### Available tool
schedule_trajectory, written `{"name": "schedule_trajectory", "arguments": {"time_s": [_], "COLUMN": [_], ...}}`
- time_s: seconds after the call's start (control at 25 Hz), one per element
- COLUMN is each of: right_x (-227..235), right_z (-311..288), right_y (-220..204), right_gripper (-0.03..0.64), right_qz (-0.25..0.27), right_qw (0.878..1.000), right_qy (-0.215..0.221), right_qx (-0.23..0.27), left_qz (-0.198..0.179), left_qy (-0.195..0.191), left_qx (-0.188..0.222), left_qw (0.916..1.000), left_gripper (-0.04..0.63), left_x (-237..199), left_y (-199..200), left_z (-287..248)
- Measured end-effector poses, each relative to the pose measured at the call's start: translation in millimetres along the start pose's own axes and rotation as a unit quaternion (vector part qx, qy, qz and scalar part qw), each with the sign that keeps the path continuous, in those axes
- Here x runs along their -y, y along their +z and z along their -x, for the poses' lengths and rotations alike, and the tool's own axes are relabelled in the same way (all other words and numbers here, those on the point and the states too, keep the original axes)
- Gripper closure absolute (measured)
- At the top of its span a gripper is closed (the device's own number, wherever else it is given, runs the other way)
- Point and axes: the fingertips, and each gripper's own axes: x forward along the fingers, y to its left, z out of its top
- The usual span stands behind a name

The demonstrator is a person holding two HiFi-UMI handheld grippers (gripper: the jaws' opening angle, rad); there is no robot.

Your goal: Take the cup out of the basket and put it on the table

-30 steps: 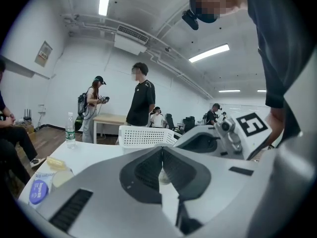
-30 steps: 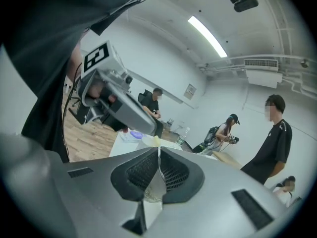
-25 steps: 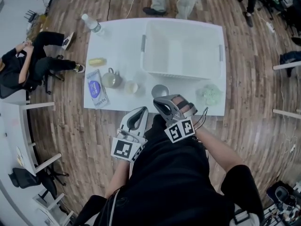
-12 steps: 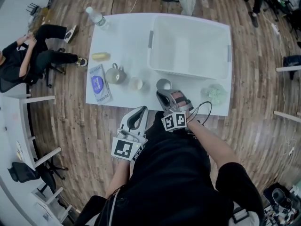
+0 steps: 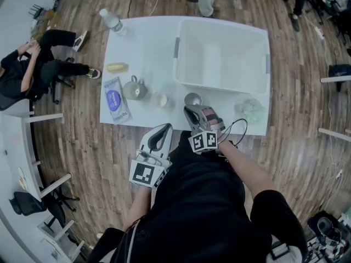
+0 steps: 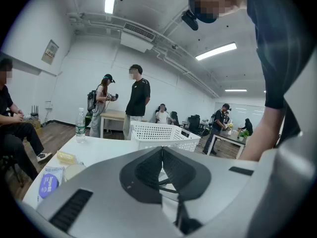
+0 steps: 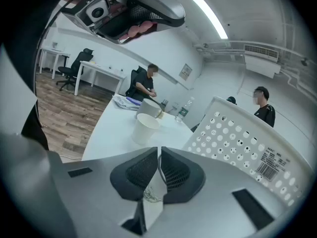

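A pale round cup (image 5: 192, 98) is at the table's front, just before the white perforated basket (image 5: 222, 53). My right gripper (image 5: 192, 113) is shut on its near rim. In the right gripper view the thin cup wall (image 7: 151, 196) is pinched between the jaws of that right gripper (image 7: 158, 155), with the basket (image 7: 247, 143) close on the right. Whether the cup's base rests on the white table (image 5: 148, 43) I cannot tell. My left gripper (image 5: 159, 137) hangs below the table's front edge, shut and empty; in its own view the left gripper (image 6: 162, 152) has its jaws together.
On the table's left part lie a water bottle (image 5: 111, 21), a yellow item (image 5: 117, 67), a blue packet (image 5: 114, 100), a grey teapot (image 5: 133, 89) and a small white cup (image 5: 159, 99). A green crumpled thing (image 5: 249, 109) sits at the front right. A person (image 5: 33, 73) sits left.
My right gripper has come down with the cup toward the table in front of the basket. The left gripper has hardly moved.
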Motion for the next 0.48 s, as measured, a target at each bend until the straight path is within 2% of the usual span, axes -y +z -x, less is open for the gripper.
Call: {"name": "schedule_trajectory", "arguments": {"time_s": [0.24, 0.48], "right_x": [10.8, 10.9], "right_z": [2.3, 11.5], "right_y": [0.2, 3.2], "right_gripper": [0.58, 0.578], "right_qz": [-0.009, 0.003], "right_qw": [1.0, 1.0], "right_qy": [-0.007, -0.005], "right_qx": [-0.009, -0.012], "left_qz": [0.003, 0.005], "left_qy": [-0.01, -0.025], "left_qx": [0.003, 0.004], "left_qw": [0.9999, 0.9997], "left_gripper": [0.585, 0.585], "left_x": [-0.8, -3.6], "left_y": [1.6, -2.6], "left_z": [-1.6, -3.3]}}
